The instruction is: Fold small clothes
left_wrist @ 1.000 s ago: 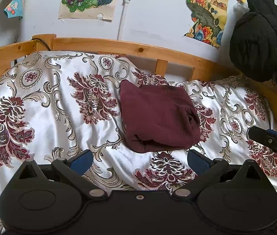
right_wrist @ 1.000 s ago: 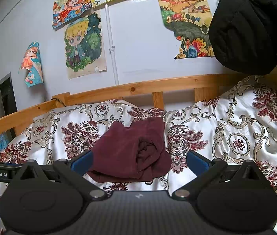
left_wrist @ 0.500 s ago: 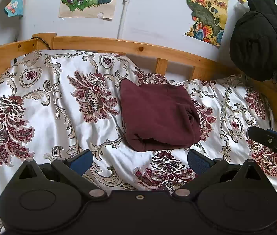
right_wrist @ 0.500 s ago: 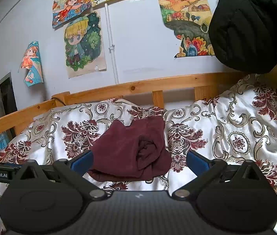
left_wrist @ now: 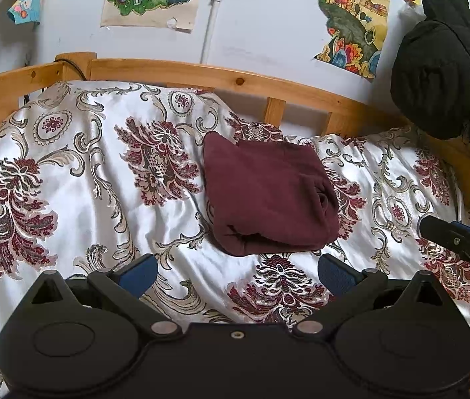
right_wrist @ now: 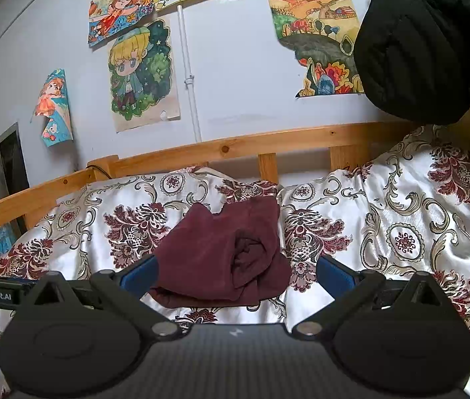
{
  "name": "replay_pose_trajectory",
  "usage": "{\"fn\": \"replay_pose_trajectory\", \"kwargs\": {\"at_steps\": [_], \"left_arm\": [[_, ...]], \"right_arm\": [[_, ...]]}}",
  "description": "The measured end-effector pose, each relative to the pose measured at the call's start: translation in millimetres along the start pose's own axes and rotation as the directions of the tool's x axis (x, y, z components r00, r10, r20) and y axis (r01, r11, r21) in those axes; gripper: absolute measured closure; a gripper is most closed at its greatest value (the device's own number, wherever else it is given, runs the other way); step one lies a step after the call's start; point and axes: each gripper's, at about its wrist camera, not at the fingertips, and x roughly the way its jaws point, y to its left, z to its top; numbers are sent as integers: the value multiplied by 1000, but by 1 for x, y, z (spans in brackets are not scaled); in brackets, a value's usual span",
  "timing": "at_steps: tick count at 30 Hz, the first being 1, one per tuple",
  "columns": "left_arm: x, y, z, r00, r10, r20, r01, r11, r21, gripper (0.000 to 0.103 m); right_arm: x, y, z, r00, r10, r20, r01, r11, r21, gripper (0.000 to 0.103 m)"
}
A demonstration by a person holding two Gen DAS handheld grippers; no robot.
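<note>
Both the left gripper (left_wrist: 236, 274) and right gripper (right_wrist: 236, 274) gape empty; only the right view shows the maroon garment's (right_wrist: 221, 259) rolled end.

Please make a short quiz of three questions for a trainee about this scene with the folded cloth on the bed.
1. True or false: the left gripper is shut on the maroon garment.
2. Where does the maroon garment lie? A) on the floral bedspread B) over the wooden bed rail C) on the black jacket
3. Fill in: in the right wrist view, the right gripper has its jaws ____, with the garment seen between the blue pads.

Key: 1 false, it is open and holds nothing. 2 A. 3 open.
</note>
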Motion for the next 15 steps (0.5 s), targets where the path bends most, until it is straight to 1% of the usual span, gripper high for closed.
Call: {"fn": "replay_pose_trajectory", "kwargs": {"at_steps": [1, 3, 5, 6, 8, 11, 15], "left_arm": [[0, -1, 1, 1000, 12, -5, -12, 1000, -1, 1], [-1, -7, 3, 997, 78, -3, -78, 996, 37, 1], [-1, -15, 2, 987, 161, 18, -162, 982, 94, 1], [-2, -17, 1, 983, 183, 30, -185, 976, 113, 1], [-3, -19, 1, 982, 188, 35, -191, 974, 124, 1], [-4, -17, 1, 984, 174, 25, -176, 979, 107, 1], [-6, -15, 1, 984, 176, 29, -178, 979, 98, 1]], "right_arm": [[0, 0, 1, 1000, 0, 0, 0, 1000, 0, 0], [0, 0, 1, 1000, 0, -1, 0, 1000, 0, 0], [0, 0, 0, 1000, 1, -2, -1, 1000, -1, 0], [1, 0, -1, 1000, 1, -1, -1, 1000, -2, 0], [0, 0, -1, 1000, 1, -1, -1, 1000, -3, 0], [0, 0, -1, 1000, 1, -2, -1, 1000, -2, 0], [0, 0, -1, 1000, 3, -2, -3, 1000, -3, 0]]}}
